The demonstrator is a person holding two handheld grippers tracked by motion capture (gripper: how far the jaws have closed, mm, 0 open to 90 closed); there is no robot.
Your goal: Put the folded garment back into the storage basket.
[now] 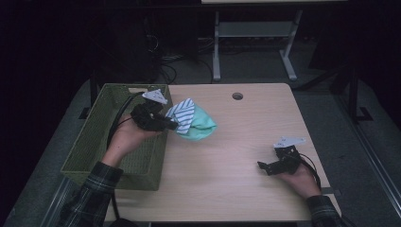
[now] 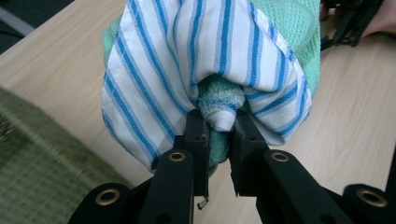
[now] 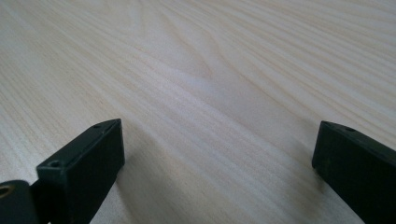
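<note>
My left gripper (image 1: 171,124) is shut on a bundle of two cloths, a blue-and-white striped cloth (image 1: 183,115) and a mint green cloth (image 1: 202,124). The bundle hangs just right of the green woven basket (image 1: 90,142), over the table. In the left gripper view the black jaws pinch a fold of the striped cloth (image 2: 187,60) and the green cloth (image 2: 289,28) between them, left gripper (image 2: 218,126). My right gripper (image 1: 264,166) rests low over the table's right side, open with bare wood between its jaws, right gripper (image 3: 215,154).
The light wooden table (image 1: 227,156) has a round cable hole (image 1: 237,96) near its far edge. A metal desk frame (image 1: 255,33) and cables stand on the dark floor beyond.
</note>
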